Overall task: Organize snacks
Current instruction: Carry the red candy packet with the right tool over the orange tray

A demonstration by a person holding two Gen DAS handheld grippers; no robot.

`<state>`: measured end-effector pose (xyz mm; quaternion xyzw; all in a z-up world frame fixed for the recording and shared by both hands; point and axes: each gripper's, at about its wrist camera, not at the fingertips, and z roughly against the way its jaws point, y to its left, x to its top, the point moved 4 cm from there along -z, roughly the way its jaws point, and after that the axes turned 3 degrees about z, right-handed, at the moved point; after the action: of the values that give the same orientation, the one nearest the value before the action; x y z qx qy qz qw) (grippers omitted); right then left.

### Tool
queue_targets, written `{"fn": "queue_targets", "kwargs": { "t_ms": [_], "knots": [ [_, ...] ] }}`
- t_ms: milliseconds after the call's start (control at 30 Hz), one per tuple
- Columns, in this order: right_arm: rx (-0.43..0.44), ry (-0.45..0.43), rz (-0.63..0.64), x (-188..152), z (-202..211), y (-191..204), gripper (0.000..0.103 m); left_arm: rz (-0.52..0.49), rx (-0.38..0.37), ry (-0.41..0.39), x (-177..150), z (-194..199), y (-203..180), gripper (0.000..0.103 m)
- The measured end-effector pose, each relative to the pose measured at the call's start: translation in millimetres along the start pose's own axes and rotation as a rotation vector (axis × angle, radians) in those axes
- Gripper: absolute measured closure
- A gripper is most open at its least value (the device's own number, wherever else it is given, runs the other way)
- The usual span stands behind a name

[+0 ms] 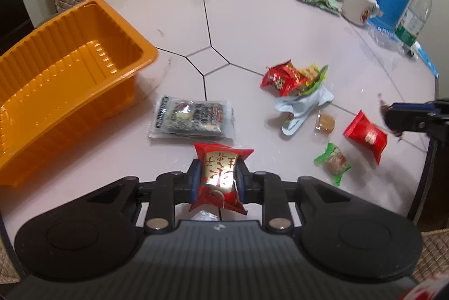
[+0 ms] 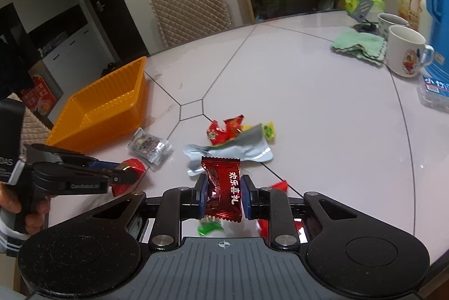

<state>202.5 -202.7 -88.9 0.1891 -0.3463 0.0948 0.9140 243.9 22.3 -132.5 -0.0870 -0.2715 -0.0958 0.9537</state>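
Bare table (image 1: 266, 19) lies between tray (image 1: 70, 70) and snack pile (image 1: 294, 78). Left gripper (image 1: 218, 179) jaws clamp a red-gold snack (image 1: 219, 176) (glossy); right gripper (image 2: 224, 193) jaws clamp a dark-red candy (image 2: 223, 187).

The left gripper (image 1: 218, 178), black with blue pads, tilts steeply down, its jaws clamped on a red and gold wrapped snack (image 1: 219, 180). The right gripper (image 2: 223, 196) slants down too, pinching a dark red foil candy (image 2: 223, 192) from both sides. A hand (image 2: 26, 211) in a striped sleeve cuff grasps the left gripper's handle
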Motion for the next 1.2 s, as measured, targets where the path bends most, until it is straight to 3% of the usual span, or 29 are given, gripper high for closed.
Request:
{"fn": "queue_targets", "kwargs": {
  "t_ms": [433,767,1200],
  "knots": [
    [0.101,0.028,0.102,30,-43,56,0.078,0.141,0.055,-0.084,10,62,52,0.08],
    [0.233,0.019,0.173,69,-89,118,0.078,0.272,0.17,-0.188,23,111,123,0.08],
    [0.316,0.018,0.243,123,-165,198,0.078,0.406,0.267,-0.194,45,99,196,0.08]
  ]
}}
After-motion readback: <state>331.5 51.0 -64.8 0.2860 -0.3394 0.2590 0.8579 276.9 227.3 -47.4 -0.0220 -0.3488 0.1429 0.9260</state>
